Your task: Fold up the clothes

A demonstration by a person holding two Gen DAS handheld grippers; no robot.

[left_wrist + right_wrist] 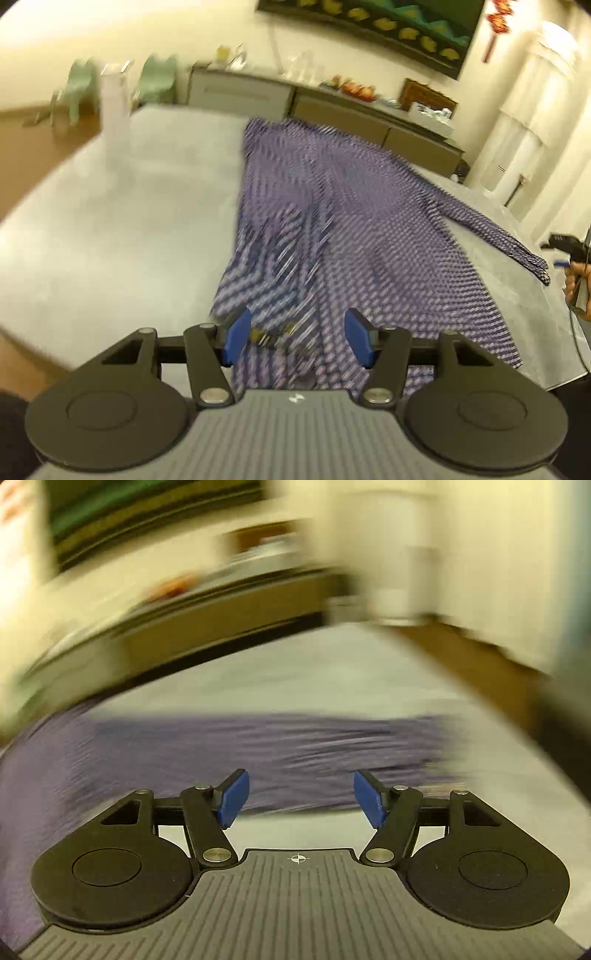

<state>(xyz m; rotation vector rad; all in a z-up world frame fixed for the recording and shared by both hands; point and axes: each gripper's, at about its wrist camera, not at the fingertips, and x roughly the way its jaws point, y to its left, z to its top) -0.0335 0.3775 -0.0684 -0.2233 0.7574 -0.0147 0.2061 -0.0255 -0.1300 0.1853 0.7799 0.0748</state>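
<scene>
Your purple patterned shirt (pixel 351 229) lies spread and rumpled on the grey desk (pixel 129 221), one sleeve trailing toward its edge, and with both the left gripper (pixel 295 338) and right gripper (pixel 301 799) jaws wide open and empty, a hasty pinch may catch only one layer and drag it askew.

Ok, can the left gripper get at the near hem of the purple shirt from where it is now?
Probably yes. The left gripper is open, and the purple patterned shirt lies spread on the grey table right under its fingers, nothing between them.
</scene>
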